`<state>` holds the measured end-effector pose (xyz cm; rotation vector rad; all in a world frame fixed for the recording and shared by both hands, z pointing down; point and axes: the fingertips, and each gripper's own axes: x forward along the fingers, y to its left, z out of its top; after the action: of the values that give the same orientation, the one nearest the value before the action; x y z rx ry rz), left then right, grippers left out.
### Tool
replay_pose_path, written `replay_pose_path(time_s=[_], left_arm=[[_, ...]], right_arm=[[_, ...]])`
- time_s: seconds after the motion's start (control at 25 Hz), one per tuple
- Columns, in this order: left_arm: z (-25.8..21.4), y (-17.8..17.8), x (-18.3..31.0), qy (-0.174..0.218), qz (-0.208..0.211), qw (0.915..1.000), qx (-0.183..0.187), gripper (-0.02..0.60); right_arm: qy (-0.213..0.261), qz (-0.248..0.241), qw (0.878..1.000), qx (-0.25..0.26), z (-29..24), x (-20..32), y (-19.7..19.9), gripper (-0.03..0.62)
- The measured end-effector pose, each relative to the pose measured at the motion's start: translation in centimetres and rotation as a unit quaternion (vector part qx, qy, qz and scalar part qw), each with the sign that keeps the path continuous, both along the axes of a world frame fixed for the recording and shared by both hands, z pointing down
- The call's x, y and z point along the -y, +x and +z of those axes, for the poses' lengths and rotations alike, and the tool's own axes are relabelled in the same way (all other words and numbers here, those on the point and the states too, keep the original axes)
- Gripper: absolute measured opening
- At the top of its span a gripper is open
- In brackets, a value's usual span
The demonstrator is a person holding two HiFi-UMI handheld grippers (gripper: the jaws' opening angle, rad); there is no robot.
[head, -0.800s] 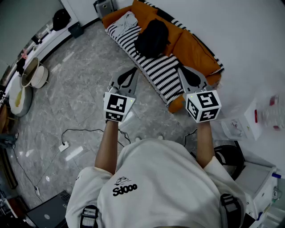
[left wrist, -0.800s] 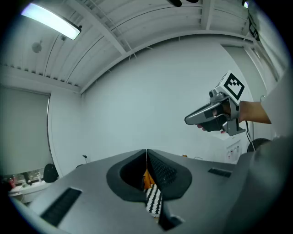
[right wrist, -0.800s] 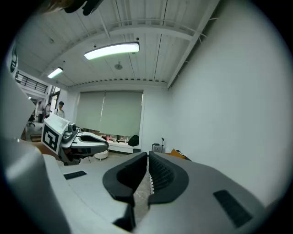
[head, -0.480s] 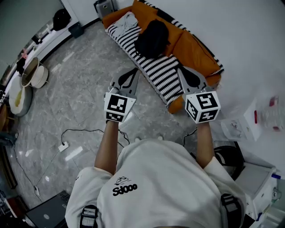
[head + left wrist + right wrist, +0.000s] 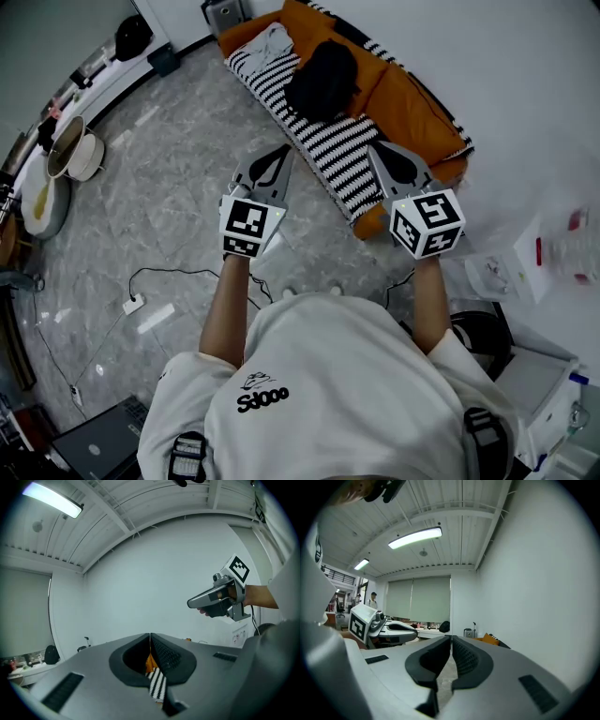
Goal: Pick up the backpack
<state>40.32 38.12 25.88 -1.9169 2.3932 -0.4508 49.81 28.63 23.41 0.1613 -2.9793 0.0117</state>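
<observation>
We stand on a grey marbled floor (image 5: pixel 178 187) that spreads out from the front of the sofa. The sofa (image 5: pixel 410 108) is orange and runs slantwise along a white wall. A black-and-white striped cover (image 5: pixel 330 150) is laid over the sofa's seat.

The backpack (image 5: pixel 322 80) is black. It lies on the sofa, on top of the striped cover and against the orange back cushions, nearer the sofa's far end than its near one. A pale crumpled cloth (image 5: pixel 272 42) lies on the sofa beyond it.

We hold both tongs out roughly level toward the sofa. The left gripper (image 5: pixel 282 152) hangs at the sofa's front edge. Its jaws are pressed together with nothing between them; past them its own view shows only a sliver of striped cover and orange cushion. The right gripper (image 5: pixel 374 148) is over the sofa's near end, above the striped cover. Its jaws are likewise closed and empty. Both tips are well apart from the backpack.

White boxes (image 5: pixel 525 267) stand by the wall past the sofa's near end. A dark laptop (image 5: pixel 98 450) sits on the floor far out from the sofa's front, and a white power strip (image 5: pixel 134 305) with a thin black cable lies between it and the sofa.
</observation>
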Motion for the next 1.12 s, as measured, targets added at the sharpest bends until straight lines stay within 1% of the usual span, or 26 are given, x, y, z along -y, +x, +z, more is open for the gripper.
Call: replay_pose_path(time_s=[0.36,0.6,0.72,0.88,1.0,1.12], left_arm=[[0.9,1.4,2.7,-0.008,-0.015,0.9998,-0.003,0.021],[1.8,2.0,4.1,-0.011,-0.035,0.9993,-0.004,0.021],[2.0,2.0,4.9,-0.013,-0.039,0.9991,-0.008,0.021],[2.3,0.5,6.0,-0.012,-0.044,0.9989,-0.011,0.021],[2.9,-1.5,7.1,-0.015,-0.044,0.9988,-0.011,0.021],[3.9,-4.2,8.4,-0.016,-0.043,0.9988,-0.014,0.021]], right_arm=[[-0.004,-0.014,1.0,-0.006,0.9,3.0,0.8,0.04],[-0.008,-0.016,1.0,-0.011,2.1,5.6,1.4,0.038],[-0.022,-0.03,0.999,-0.012,2.6,6.4,1.4,0.038],[-0.046,-0.052,0.998,-0.007,2.9,7.2,0.2,0.035],[-0.053,-0.053,0.997,-0.01,3.6,8.4,-1.5,0.034],[-0.056,-0.049,0.997,-0.013,4.3,9.8,-4.0,0.034]])
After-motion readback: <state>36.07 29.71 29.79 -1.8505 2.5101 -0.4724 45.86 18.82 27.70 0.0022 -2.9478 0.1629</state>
